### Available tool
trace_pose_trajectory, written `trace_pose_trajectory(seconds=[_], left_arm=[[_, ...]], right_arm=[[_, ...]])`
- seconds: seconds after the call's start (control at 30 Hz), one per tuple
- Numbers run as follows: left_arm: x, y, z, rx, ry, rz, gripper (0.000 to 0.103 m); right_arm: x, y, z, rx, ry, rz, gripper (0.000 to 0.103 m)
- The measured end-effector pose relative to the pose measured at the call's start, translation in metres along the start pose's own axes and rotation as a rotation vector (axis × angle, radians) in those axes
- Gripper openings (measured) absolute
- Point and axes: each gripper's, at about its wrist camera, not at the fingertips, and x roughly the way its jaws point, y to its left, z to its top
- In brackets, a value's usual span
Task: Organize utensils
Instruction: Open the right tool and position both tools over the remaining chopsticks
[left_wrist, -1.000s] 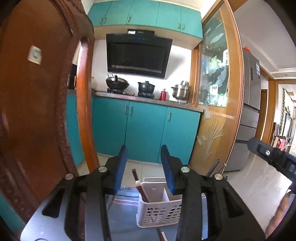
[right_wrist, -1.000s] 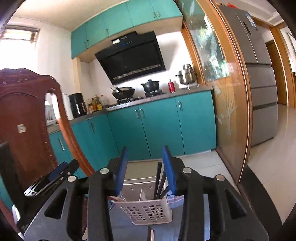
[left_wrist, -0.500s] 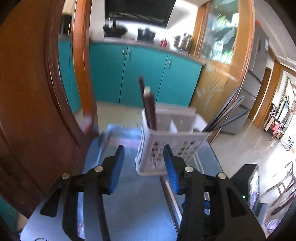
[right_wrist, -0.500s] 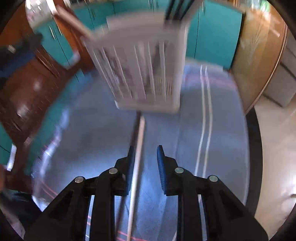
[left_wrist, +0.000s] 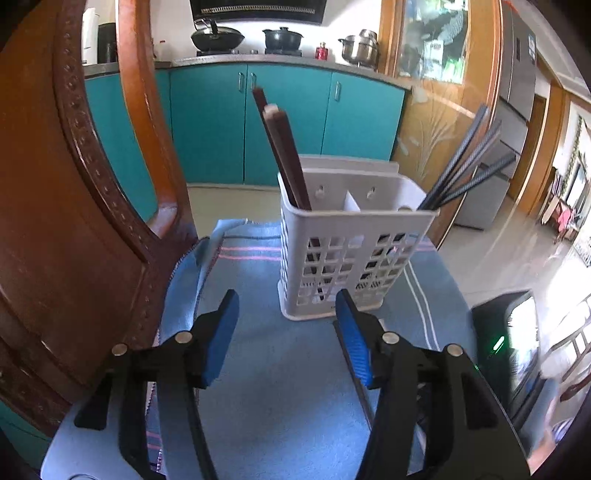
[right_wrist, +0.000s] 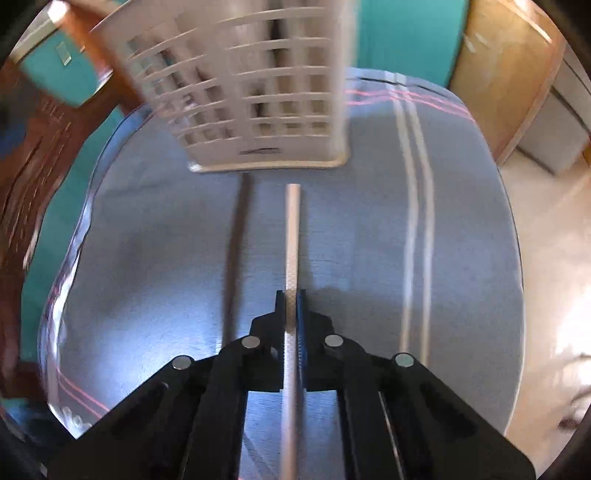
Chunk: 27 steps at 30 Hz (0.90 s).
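A white slotted utensil basket (left_wrist: 351, 254) stands on a blue cloth (left_wrist: 280, 376). Brown chopsticks (left_wrist: 284, 151) lean in its left compartment and dark chopsticks (left_wrist: 465, 166) in its right. My left gripper (left_wrist: 286, 332) hovers just in front of the basket, its jaws opening with nothing between them. Past its right finger a thin stick (left_wrist: 360, 387) lies on the cloth. In the right wrist view my right gripper (right_wrist: 291, 299) is shut on a pale silver chopstick (right_wrist: 291, 236) that points at the basket (right_wrist: 258, 92). A darker stick (right_wrist: 236, 236) lies on the cloth to its left.
A carved wooden chair back (left_wrist: 74, 206) rises close on the left. The round table's edge (right_wrist: 513, 229) drops to a tiled floor on the right. A black device with a green light (left_wrist: 506, 339) shows at the right. Teal kitchen cabinets (left_wrist: 288, 122) stand behind.
Both grippers tipped down from facing the kitchen toward the table. The left jaws spread wider. The right gripper sank over the pale chopstick and closed on it.
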Motion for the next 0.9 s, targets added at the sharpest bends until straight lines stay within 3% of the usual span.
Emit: trace_pose_trajectory(seconds=[0.23, 0.43, 0.53, 0.9], left_arm=[[0.016, -0.016, -0.009, 0.049, 0.056, 0.0, 0.058], [0.028, -0.034, -0.018, 0.089, 0.082, 0.002, 0.06], [0.033, -0.041, -0.022, 0.111, 0.097, 0.005, 0.062], [0.068, -0.059, -0.046, 0.143, 0.222, -0.014, 0.063]], right_arm=[[-0.011, -0.055, -0.003, 0.26, 0.041, 0.078, 0.006], [-0.034, -0.061, -0.003, 0.235, -0.048, 0.056, 0.014], [-0.034, -0.064, 0.005, 0.247, -0.045, 0.051, 0.022], [-0.019, -0.088, 0.023, 0.321, -0.035, 0.018, 0.032]])
